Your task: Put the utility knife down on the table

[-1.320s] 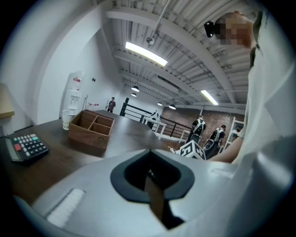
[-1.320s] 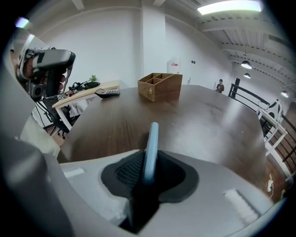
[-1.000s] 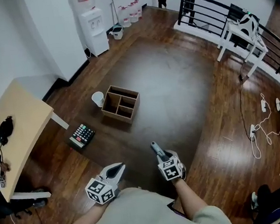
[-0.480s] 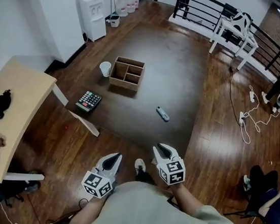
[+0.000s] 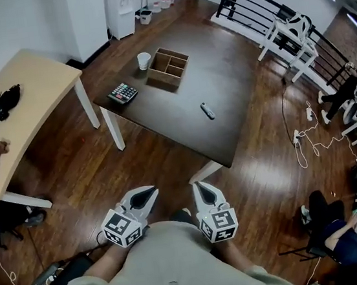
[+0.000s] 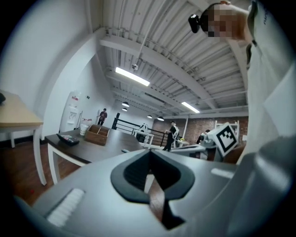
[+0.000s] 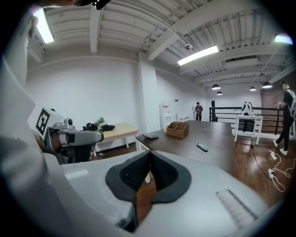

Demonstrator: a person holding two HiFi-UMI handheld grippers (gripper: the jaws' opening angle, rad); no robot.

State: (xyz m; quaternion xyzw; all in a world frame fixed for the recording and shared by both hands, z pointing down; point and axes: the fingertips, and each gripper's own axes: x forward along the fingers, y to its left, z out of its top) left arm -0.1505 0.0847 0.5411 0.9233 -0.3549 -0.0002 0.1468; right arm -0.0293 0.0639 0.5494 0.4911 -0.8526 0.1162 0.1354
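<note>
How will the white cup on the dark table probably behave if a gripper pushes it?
The white cup stands upright and looks disposable, so it is probably light and may tip or slide. The wooden box close beside it could block it on that side.

Your utility knife (image 5: 208, 111) on the dark table (image 5: 222, 80) is too small to show its blade, the calculator (image 5: 122, 93) keys are unreadable, and the light table (image 5: 28, 87) is cut off at the left edge.

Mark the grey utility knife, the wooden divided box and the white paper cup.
Grey utility knife (image 5: 207, 110): head view, middle of its body.
Wooden divided box (image 5: 168, 67): head view, centre dividers.
White paper cup (image 5: 145, 60): head view, its open top.
</note>
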